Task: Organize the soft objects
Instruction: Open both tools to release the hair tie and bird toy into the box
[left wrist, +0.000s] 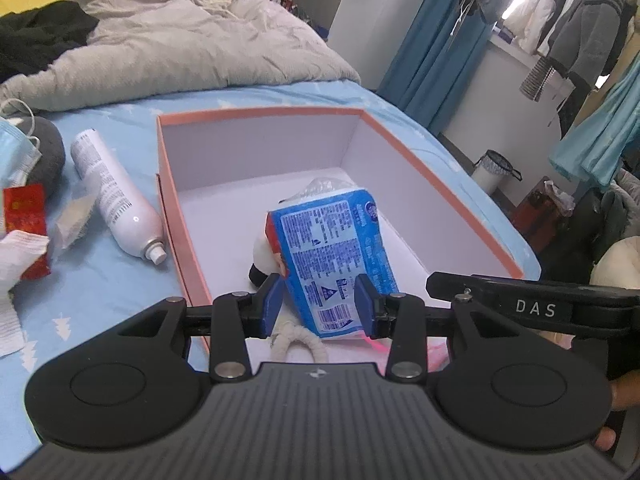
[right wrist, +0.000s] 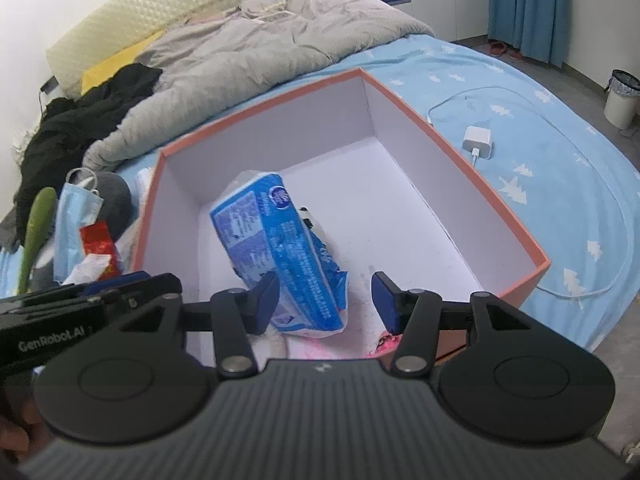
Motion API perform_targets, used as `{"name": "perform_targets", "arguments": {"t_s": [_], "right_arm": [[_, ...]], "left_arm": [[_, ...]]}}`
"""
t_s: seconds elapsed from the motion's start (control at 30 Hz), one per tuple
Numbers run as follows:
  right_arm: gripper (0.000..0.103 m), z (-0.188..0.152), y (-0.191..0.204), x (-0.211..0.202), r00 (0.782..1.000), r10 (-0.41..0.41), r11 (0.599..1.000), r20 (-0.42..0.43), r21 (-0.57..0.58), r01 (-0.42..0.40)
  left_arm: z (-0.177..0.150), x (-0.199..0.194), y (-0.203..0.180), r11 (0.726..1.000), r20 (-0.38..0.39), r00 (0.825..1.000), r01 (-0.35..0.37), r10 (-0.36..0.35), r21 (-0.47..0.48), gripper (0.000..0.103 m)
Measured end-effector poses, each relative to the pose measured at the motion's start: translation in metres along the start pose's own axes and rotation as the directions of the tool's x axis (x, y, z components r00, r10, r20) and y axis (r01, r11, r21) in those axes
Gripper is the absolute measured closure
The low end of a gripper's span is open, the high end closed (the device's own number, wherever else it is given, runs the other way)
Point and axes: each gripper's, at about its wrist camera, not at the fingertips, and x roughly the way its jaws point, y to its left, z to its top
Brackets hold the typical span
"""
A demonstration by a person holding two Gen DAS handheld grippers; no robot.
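Salmon-pink cardboard forms the box [left wrist: 404,148] in front of you on the bed [left wrist: 120,128], its inner walls and floor plain matte white. Inside it, the blue plastic tissue pack [left wrist: 340,264] stands tilted toward the near end, its film glossy and printed with small text, one end crinkled. It leans on a white-and-black plush toy [left wrist: 262,258]; a twisted cream rope loop [left wrist: 298,342] and something bright pink [right wrist: 386,340] lie at the near wall.

Your left hand-held gripper [left wrist: 316,306] has its blue pads on either side of the pack's lower end; whether they press it you cannot tell. Your right hand-held gripper [right wrist: 326,300] is parted, the left pad touching the pack, the right pad clear of it.

Left of the box lie a smooth white spray can [left wrist: 114,200], a pleated blue face mask [left wrist: 16,152] and a red packet [left wrist: 26,230]. On the other side, a white charger [right wrist: 478,142] and cable rest on the tree-print sheet.
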Motion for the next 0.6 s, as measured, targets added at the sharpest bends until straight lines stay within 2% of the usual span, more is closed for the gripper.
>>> {"name": "perform_targets", "arguments": {"t_s": [0.6], "right_arm": [[0.049,-0.036,0.041,-0.089,0.992,0.069,0.997,0.104,-0.027,-0.067]], "left_arm": [[-0.034,-0.133,-0.012,1.0,0.128,0.991,-0.025,0.023,0.017,0.058]]}}
